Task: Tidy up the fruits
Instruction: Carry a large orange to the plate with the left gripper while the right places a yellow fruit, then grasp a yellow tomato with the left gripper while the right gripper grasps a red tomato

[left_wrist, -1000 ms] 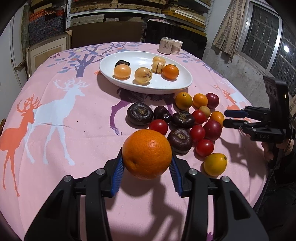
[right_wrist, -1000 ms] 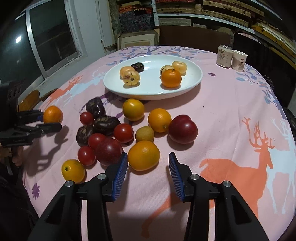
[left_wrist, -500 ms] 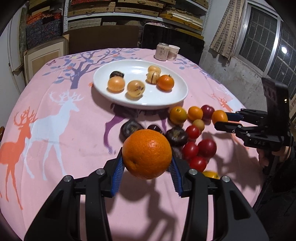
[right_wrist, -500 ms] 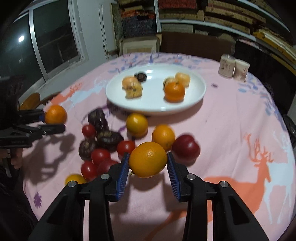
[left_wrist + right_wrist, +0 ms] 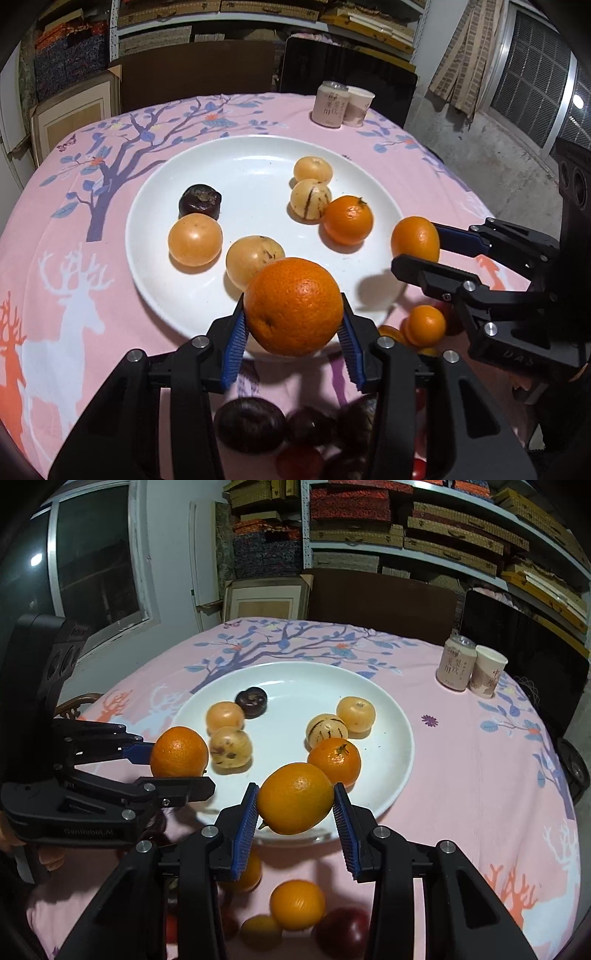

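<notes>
the left gripper (image 5: pixel 293 328) is clamping 1 orange (image 5: pixel 293 306) over the near rim of the white plate (image 5: pixel 258 155). the right gripper (image 5: pixel 295 808), having just been closing, is pinching a 2nd orange (image 5: pixel 294 797) w/ its pads, also over the near rim. both are crowding the same edge, so the tools risk bumping. beyond, 5 fruits are sitting on the plate; the tangerine (image 5: pixel 334 761) is lying close, so a dropped orange is likely rolling into it or off onto the pink cloth (image 5: pixel 461 775).
</notes>
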Motion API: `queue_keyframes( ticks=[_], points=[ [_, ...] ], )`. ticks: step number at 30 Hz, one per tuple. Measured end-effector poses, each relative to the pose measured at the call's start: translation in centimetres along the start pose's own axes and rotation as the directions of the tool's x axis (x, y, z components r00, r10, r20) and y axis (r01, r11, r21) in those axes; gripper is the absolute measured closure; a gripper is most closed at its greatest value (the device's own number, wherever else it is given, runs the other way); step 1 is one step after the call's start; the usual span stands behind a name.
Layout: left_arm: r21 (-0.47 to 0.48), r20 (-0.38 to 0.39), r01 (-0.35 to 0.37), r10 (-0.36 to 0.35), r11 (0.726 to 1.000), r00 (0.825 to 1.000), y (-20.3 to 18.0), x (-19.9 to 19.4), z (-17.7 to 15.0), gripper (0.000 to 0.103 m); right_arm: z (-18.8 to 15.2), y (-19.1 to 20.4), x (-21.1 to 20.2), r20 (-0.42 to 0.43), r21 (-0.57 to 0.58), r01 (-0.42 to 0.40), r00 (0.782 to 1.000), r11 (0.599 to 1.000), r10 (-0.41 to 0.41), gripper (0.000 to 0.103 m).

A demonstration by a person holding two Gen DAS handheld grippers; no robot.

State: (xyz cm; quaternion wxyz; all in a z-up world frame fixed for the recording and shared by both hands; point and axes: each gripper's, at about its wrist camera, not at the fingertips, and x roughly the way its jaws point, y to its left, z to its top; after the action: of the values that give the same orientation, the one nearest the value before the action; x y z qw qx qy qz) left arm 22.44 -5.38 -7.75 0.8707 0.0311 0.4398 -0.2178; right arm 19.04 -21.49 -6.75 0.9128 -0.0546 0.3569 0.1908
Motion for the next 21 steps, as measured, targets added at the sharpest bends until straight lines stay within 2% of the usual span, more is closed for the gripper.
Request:
queue_keyframes(
  ticks=[3,8,10,11,16,21],
  points=[
    [0.002,-0.04,0.002,-0.002,1.0,0.999,0.2,1.6,0.2,0.059,0.3,-0.6,1.9,-0.035,0.011,-0.009,0.999,1.0,0.009,0.062],
    [0.017,-0.051,-0.013,0.014,1.0,0.999,0.2,2.3,0.5,0.058,0.5,-0.2,3.4,-0.074,-0.005,-0.025,0.997,1.0,0.025,0.061],
    [0.002,-0.051,-0.006,0.006,1.0,0.999,0.4,2.2,0.6,0.054,0.5,-0.1,3.2,-0.07,-0.005,-0.029,0.997,1.0,0.028,0.061],
    [-0.004,-0.047,-0.004,0.004,1.0,0.999,0.6,2.0,0.7,0.053,0.5,-0.1,2.9,-0.059,-0.003,-0.033,0.998,0.999,0.032,0.058],
    [0.002,0.015,-0.005,0.005,1.0,1.0,0.2,-1.5,0.0,0.048,0.1,-0.5,0.1,-0.016,0.029,-0.041,0.999,0.999,0.042,0.057],
    [0.066,0.053,-0.005,0.002,0.998,0.999,-1.1,-5.9,-3.8,0.04,-2.6,-1.3,-5.0,0.036,0.114,-0.074,0.997,0.991,0.07,0.049]
  ],
)
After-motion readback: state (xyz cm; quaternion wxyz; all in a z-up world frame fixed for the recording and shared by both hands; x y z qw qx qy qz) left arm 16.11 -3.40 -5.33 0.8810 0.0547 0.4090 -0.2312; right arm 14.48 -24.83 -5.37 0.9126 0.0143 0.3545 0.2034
